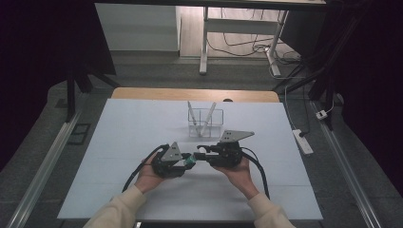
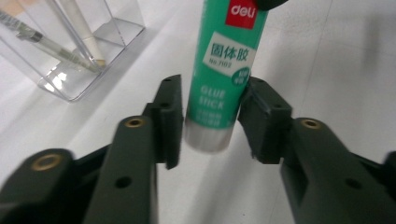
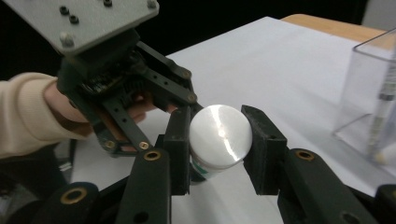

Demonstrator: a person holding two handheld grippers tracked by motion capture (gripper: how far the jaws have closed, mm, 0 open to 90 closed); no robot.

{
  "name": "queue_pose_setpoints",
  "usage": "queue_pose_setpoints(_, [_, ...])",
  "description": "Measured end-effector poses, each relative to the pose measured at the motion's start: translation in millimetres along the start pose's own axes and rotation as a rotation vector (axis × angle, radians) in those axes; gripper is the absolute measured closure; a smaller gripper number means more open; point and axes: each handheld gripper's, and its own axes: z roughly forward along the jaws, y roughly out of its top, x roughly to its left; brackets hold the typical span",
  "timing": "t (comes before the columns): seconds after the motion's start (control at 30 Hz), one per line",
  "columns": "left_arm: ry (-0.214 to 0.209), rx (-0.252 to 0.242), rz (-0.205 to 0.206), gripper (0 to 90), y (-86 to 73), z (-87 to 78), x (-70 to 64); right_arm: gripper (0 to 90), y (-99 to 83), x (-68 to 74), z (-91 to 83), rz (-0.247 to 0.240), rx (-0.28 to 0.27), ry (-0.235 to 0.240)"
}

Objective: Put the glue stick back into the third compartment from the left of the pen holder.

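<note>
Holding the glue stick (image 1: 189, 161) between the two tools above the white table cover (image 1: 119, 142), the hands are brought close together near the front middle of the table. The left gripper (image 2: 212, 121) is closed on the green tube, its pads (image 2: 170, 116) pressed on the sides near the pale bottom end — so the body is kept from turning. The right gripper (image 3: 217, 140) is set around the white round end of the same stick; the jaws stand beside it and seem to touch it, but a firm grip cannot be told for sure. Such a two-sided hold suggests that the cap is to be twisted or pulled. The tube is smooth plastic with a printed label, and its end is glossy. Behind, well apart, a clear plastic holder (image 1: 205, 123) stands upright with two pens (image 1: 192, 115) leaning inside — hard, transparent walls with sharp corners.
</note>
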Motion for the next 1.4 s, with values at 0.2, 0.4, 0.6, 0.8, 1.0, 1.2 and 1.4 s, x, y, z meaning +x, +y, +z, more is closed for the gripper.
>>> queue_pose_setpoints(0.2, [0.019, -0.016, -0.071, 41.0, -4.0, -10.0, 7.3, 64.2, 2.5, -1.5, -7.2, -0.017, -0.022, -0.047])
queue_pose_setpoints(0.4, [0.037, -0.016, -0.125, 35.3, -16.5, -29.8, 11.1, 64.2, 4.8, -3.9, -14.9, -0.027, -0.033, -0.091])
queue_pose_setpoints(0.6, [0.06, -0.008, -0.155, 34.2, -33.1, -49.1, 13.4, 64.2, 10.1, -7.4, -25.1, -0.031, -0.05, -0.132])
queue_pose_setpoints(0.8, [0.088, -0.001, -0.184, 33.8, -48.6, -63.6, 16.8, 64.2, 17.8, -11.8, -35.0, -0.044, -0.067, -0.163])
queue_pose_setpoints(1.0, [0.116, 0.0, -0.221, 33.7, -65.2, -80.2, 22.2, 64.2, 25.8, -18.3, -44.2, -0.044, -0.084, -0.204])
queue_pose_setpoints(1.2, [0.133, 0.001, -0.249, 33.3, -77.8, -90.4, 25.9, 64.2, 34.8, -24.7, -54.2, -0.043, -0.096, -0.238])
queue_pose_setpoints(1.4, [0.141, 0.006, -0.263, 32.8, -85.6, -94.9, 27.9, 64.2, 45.0, -35.9, -62.4, -0.034, -0.096, -0.286])
